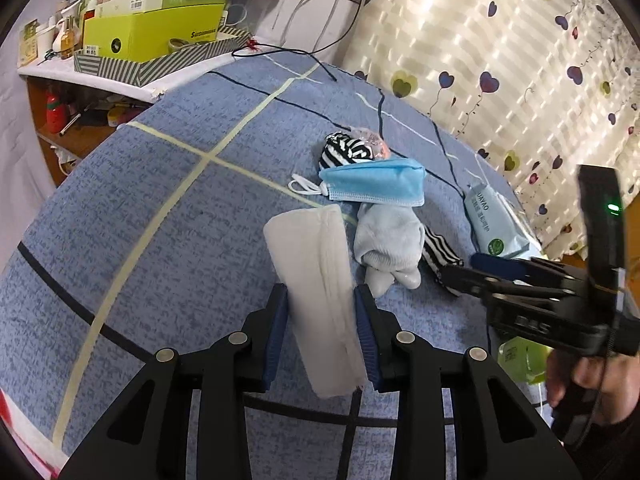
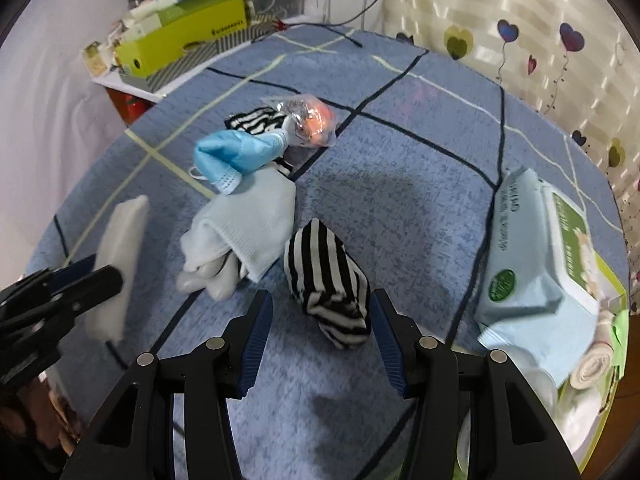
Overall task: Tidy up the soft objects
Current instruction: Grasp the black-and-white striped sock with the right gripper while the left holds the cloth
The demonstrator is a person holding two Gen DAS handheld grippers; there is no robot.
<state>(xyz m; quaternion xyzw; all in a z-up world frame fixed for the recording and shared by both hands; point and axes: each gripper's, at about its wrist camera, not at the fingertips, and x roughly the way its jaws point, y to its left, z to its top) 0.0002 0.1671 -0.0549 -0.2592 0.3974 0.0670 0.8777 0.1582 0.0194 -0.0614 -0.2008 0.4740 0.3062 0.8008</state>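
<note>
Gripping the folded white cloth (image 1: 316,280) between my left gripper's (image 1: 321,336) blue pads, I have it clamped on both long edges, its far end lying toward the rest of the pile on the blue blanket (image 1: 160,220). My right gripper (image 2: 322,344) stands open around the rolled black-and-white striped sock (image 2: 328,280); the right pad looks to be touching the roll or just beside it, the left pad is well apart from it, so nothing is gripped there yet.

Just beyond the cloth lies the pale blue sock (image 1: 390,246), bunched, with the blue face mask (image 1: 376,184) lying partly over its far end. Behind the mask sits another striped piece (image 1: 346,150) and a crinkled clear packet with something orange inside (image 2: 308,120). A wipes pack (image 2: 536,272) lies at the right edge of the blanket.

As I judge it, the sorting is early: one item is in hand, one is about to be taken, and the mask, pale sock, far striped piece and packet are all in one loose heap.

Where these go I cannot tell. A green container (image 2: 600,360) holding rolled cloth is cut off at the right rim; its contents are blurred
</note>
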